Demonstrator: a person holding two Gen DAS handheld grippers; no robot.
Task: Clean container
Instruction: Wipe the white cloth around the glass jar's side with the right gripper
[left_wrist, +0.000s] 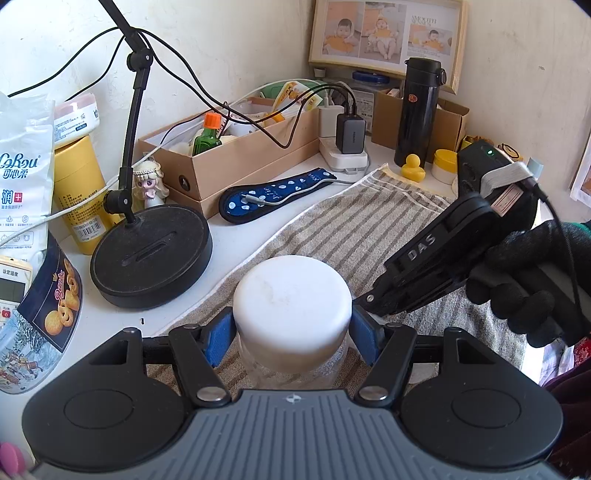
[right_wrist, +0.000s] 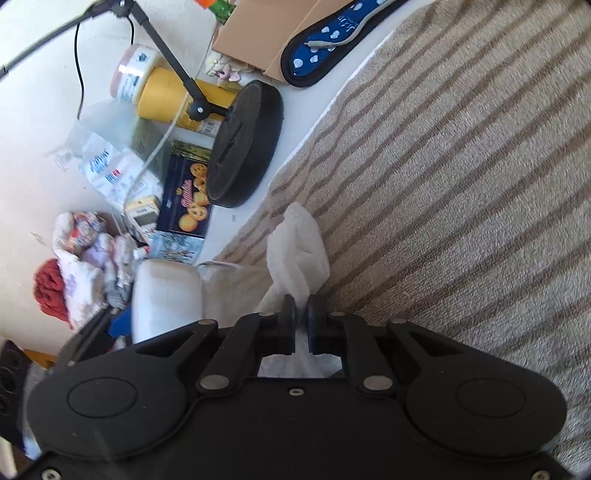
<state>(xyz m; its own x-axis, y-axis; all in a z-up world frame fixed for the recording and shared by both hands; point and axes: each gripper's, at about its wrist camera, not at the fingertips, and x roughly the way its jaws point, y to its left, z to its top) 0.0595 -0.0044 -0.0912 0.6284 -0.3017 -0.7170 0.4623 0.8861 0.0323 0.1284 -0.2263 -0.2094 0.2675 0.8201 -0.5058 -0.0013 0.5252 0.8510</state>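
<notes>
Cluttered white desk (left_wrist: 236, 240), striped towel (left_wrist: 351, 229) under white-lidded jar (left_wrist: 291, 306).

Looks like somebody's home, cluttered desk corner against white wall. Framed baby photos (left_wrist: 388, 33) propped at back, rubber duck (left_wrist: 413, 168), little doll figurine (left_wrist: 149, 182), cookie tin (left_wrist: 48, 314), black thermos (left_wrist: 417, 110). Shoebox of odds and ends (left_wrist: 236, 147), charger in power strip (left_wrist: 343, 155), striped towel (left_wrist: 369, 229) spread over tabletop. Lived-in, no lab or shop gear.
</notes>
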